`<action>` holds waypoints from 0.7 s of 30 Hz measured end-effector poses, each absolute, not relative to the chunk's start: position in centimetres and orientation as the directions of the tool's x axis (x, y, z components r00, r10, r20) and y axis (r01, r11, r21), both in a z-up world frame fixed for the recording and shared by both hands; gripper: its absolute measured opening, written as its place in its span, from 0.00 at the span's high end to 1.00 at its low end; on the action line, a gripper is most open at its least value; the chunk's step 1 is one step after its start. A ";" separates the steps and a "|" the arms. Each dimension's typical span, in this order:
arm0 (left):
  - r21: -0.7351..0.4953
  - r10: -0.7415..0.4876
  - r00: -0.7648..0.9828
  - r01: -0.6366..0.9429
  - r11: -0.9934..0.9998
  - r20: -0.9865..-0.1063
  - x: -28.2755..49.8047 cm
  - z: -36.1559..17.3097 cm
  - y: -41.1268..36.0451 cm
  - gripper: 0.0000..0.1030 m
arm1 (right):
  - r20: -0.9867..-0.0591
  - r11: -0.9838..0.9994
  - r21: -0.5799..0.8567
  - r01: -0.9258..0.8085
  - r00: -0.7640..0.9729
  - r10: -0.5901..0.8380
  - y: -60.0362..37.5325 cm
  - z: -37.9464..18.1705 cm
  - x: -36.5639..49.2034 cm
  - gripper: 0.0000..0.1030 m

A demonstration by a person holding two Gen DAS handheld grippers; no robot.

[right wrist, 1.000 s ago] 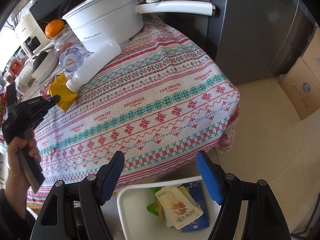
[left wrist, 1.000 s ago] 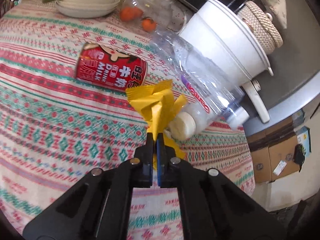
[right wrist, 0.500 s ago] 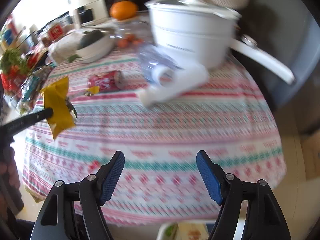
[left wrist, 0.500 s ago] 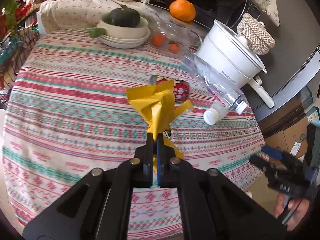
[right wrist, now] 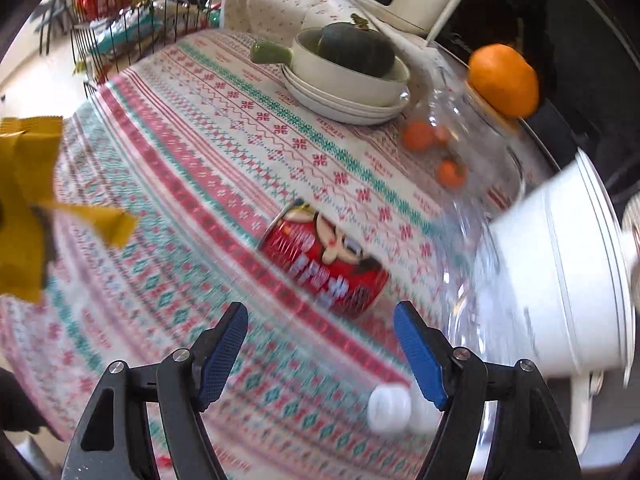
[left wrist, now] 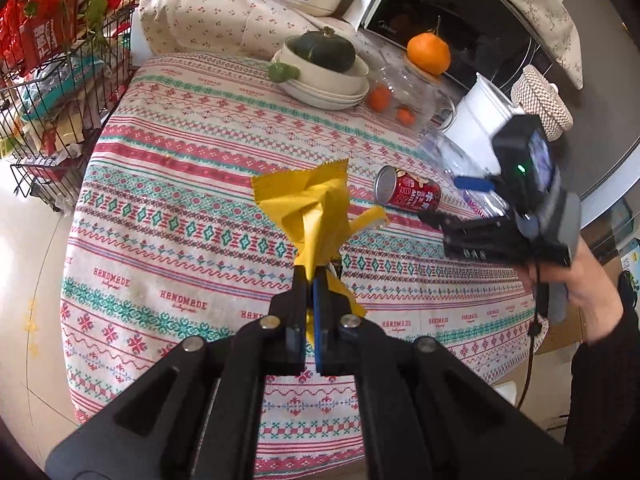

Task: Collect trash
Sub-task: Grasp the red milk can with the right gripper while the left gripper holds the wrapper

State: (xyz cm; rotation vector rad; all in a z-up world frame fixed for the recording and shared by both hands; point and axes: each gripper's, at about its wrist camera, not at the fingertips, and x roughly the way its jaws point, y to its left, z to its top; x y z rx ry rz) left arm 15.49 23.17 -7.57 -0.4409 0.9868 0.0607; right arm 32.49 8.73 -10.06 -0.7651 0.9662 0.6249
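The crumpled yellow wrapper (left wrist: 316,212) is clenched in the left gripper (left wrist: 310,280), held up off the surface (left wrist: 192,184); in the right wrist view it hangs at 9 o'clock (right wrist: 28,200). It is creased, with a serrated top edge and a loose strip curling out to the right.

From the wrapper at 2 o'clock, one red drink can (left wrist: 408,194) lies on its side on the cloth, a cartoon face on its label. The right gripper (right wrist: 320,344) hangs just short of that can (right wrist: 324,264) with its blue pads spread and nothing between them. One clear plastic bottle (right wrist: 472,288) lies at 3 o'clock of the can, blurred, with one small white bottle (right wrist: 394,408) by its neck.

The surface wears a cloth striped in red, teal and cream. At 12 o'clock sits a stack of cream dishes (left wrist: 326,84) holding one dark green squash (left wrist: 324,52); at 2 o'clock a white pot (left wrist: 480,116). One large orange (left wrist: 429,53) rests on a glass jar. A wire rack (left wrist: 48,112) stands on the floor at 9 o'clock.
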 end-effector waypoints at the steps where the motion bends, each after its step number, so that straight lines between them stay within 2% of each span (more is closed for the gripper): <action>1: -0.338 -0.154 0.553 -0.247 0.908 -0.819 15.6 -7.6 23.2 0.97 | -0.892 0.568 -0.294 -0.769 0.434 0.125 9.2 -10.4 33.2 0.25; 11: -0.331 -0.150 0.543 -0.252 0.909 -0.826 16.4 -7.6 22.9 0.97 | -0.891 0.401 -0.411 -0.819 0.453 0.013 12.1 -15.6 36.5 0.25; 14: -0.333 -0.152 0.538 -0.258 0.907 -0.829 16.4 -7.7 22.9 0.97 | -0.899 0.427 -0.384 -0.819 0.437 0.031 12.2 -15.7 37.2 0.30; 15: -0.336 -0.154 0.538 -0.258 0.906 -0.829 16.3 -7.7 23.0 0.97 | -0.897 0.439 -0.386 -0.811 0.442 0.027 12.1 -15.7 37.3 0.36; 21: -0.337 -0.154 0.541 -0.257 0.906 -0.827 16.1 -7.5 23.0 0.97 | -0.916 0.510 -0.320 -0.799 0.398 0.050 11.6 -15.0 36.9 0.38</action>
